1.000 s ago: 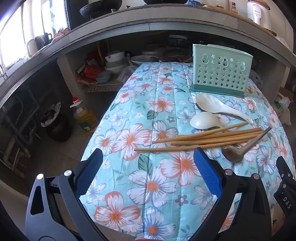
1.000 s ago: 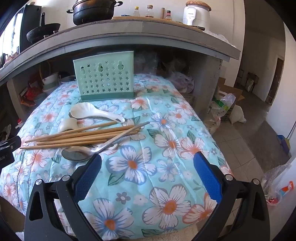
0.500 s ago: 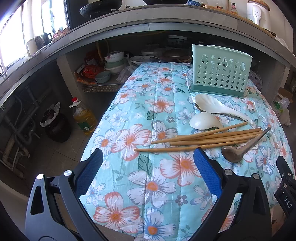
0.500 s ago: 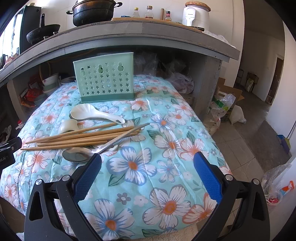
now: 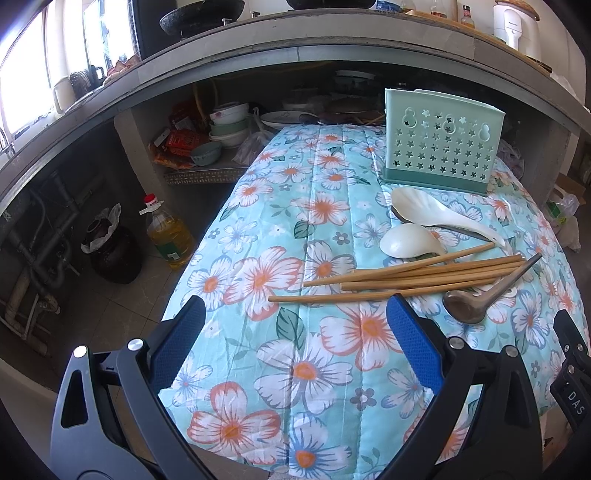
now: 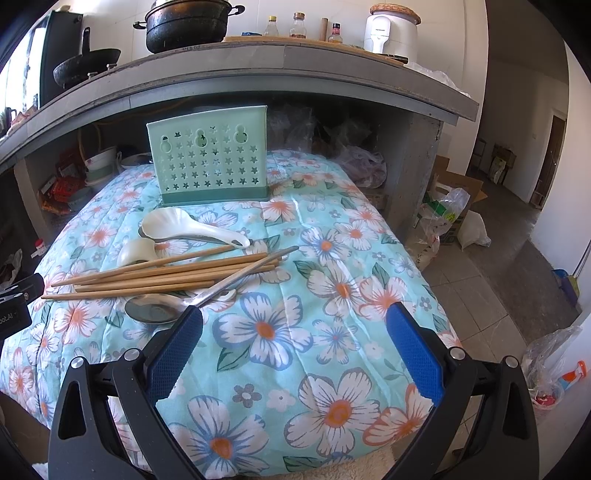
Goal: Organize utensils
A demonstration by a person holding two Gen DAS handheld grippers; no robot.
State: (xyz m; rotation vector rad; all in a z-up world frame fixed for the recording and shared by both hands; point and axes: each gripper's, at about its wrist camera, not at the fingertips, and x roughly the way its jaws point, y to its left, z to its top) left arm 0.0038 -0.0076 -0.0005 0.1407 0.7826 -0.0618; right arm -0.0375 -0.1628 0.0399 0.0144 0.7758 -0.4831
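Room: kitchen, concrete counter (image 6: 295, 70) overhead with black pot (image 6: 184, 24), wok (image 6: 86, 68) and white appliance (image 6: 391, 31); bowls and packets on the shelf (image 5: 207, 147) below; oil bottle (image 5: 168, 236) on the floor.
Surface: floral quilted cloth (image 6: 314, 295) over a low surface, soft and creased, sloping off at the edges.
Holder: mint star-punched utensil holder (image 6: 210, 162) stood upright at the far end, nothing visible inside it.
Chopsticks: loose bundle of bamboo chopsticks (image 6: 155, 273) lay across the middle, near the holder but apart from it.
Spoons: two white ceramic spoons (image 6: 184, 229) between chopsticks and holder, one partly under the sticks; metal spoon (image 6: 177, 306) on the near side, handle crossing the bundle.
Left gripper (image 5: 295, 332): wide open, empty, hovered above the near cloth, one blue pad just short of the chopstick ends.
Right gripper (image 6: 291, 339): wide open, empty, one pad just beside the metal spoon's bowl.
Progress: looked like nothing sorted yet.
Risk 1: items interleaved, so lifting the metal spoon would likely drag or roll the chopsticks.
Risk 2: thin sticks on soft cloth; pads may pinch fabric or take only some.
Risk 3: light holder on quilt could tip if nudged during insertion.
Risk 4: ceramic spoons probably slick, may slip and break on the floor.
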